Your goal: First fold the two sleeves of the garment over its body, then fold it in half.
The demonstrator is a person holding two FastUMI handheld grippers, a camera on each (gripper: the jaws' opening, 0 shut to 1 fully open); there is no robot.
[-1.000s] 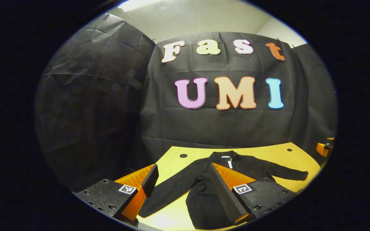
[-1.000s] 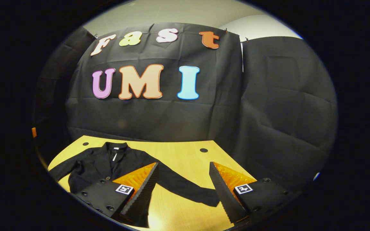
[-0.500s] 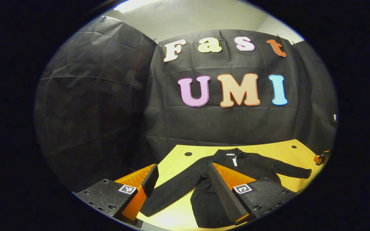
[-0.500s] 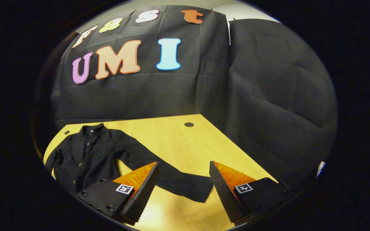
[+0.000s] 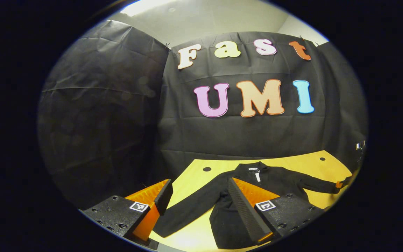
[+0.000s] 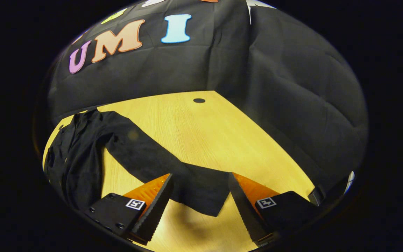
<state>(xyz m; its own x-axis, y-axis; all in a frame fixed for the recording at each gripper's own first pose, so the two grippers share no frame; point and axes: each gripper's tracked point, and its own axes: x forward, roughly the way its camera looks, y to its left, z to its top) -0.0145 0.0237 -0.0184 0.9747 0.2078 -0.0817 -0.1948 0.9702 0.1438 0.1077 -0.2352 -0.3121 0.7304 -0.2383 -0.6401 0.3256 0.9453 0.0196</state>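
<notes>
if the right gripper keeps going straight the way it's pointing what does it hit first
Most likely the cuff end of the black garment's sleeve, which lies flat on the yellow wooden table between the right gripper's open fingers. Depth is unclear, so the table itself might come first.

place: recording booth, lab-like | walls: black cloth hung ahead of the gripper and to its sides | tabletop: pale wood with round holes, below and ahead | above: plain ceiling with a light
</notes>
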